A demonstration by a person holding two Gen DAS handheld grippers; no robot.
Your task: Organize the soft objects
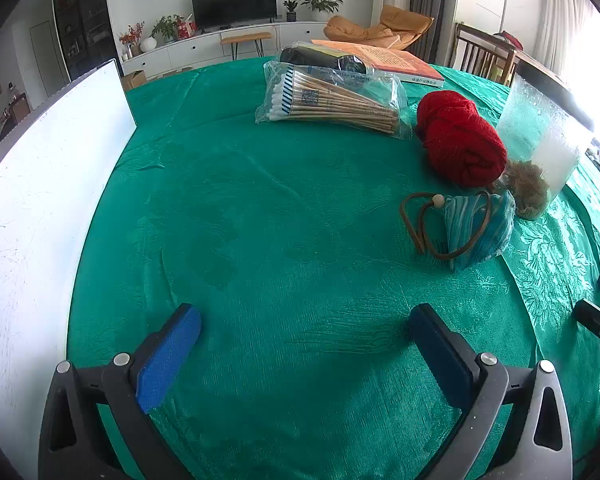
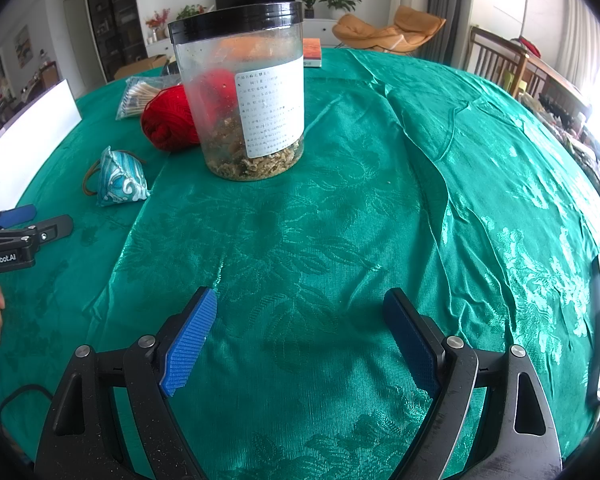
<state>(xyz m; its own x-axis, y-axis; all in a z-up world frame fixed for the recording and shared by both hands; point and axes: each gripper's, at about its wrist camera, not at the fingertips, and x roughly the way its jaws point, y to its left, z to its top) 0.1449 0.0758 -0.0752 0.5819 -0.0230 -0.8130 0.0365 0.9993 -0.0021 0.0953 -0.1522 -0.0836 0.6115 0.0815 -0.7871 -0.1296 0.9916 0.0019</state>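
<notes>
A red yarn ball (image 1: pixel 462 142) lies on the green tablecloth at the right, also seen as the yarn ball (image 2: pixel 168 122) behind the jar. A small teal fabric pouch (image 1: pixel 478 228) with a brown cord and bead sits in front of it; the pouch (image 2: pixel 120 180) shows at the left in the right wrist view. A bag of cotton swabs (image 1: pixel 332 100) lies farther back. My left gripper (image 1: pixel 304 324) is open above bare cloth, well short of the pouch. My right gripper (image 2: pixel 300 312) is open too, with nothing between its fingers, in front of the jar.
A clear jar (image 2: pixel 240 92) with a black lid and brown bits inside stands by the yarn. A white board (image 1: pixel 40 184) lines the left table edge. An orange book (image 1: pixel 384 60) and a dark packet lie at the back. A wooden chair (image 2: pixel 500 60) stands beyond the table.
</notes>
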